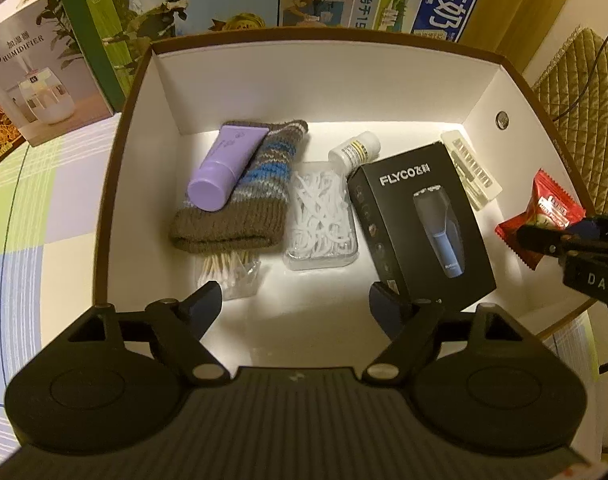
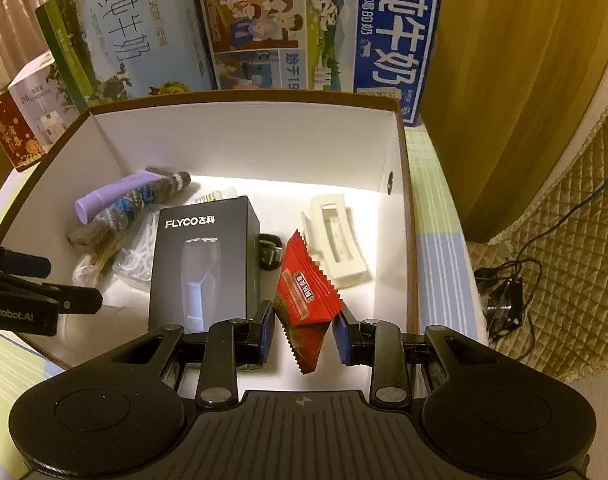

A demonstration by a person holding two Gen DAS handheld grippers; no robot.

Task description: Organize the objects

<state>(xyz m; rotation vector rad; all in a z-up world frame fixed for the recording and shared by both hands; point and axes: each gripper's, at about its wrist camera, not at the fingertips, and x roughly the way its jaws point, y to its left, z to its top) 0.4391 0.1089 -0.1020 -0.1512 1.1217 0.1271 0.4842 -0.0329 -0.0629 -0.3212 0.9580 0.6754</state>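
The right gripper (image 2: 302, 334) hangs over the near right part of the white box (image 2: 244, 140), its fingers spread a little with the red snack packet (image 2: 305, 300) standing between them. Gaps show on both sides of the packet, so whether a pad touches it I cannot tell; it looks just let go or about to be. The left gripper (image 1: 296, 300) hovers over the near edge of the box with its jaws wide apart and nothing in them.

Farther in, the black FLYCO shaver box (image 2: 206, 264) lies just left of the packet, and a cream hair claw (image 2: 337, 240) lies just beyond it to the right. On the left side sit a tub of floss picks (image 1: 323, 216), a knitted sock (image 1: 240, 196) with a purple tube (image 1: 224, 168) on top, cotton swabs (image 1: 232, 272) at its near end, and a small white bottle (image 1: 353, 150) farther back.

The step in hand seems to be setting the packet into the box. Next the right gripper would need to open fully and lift clear without dragging the wrapper.
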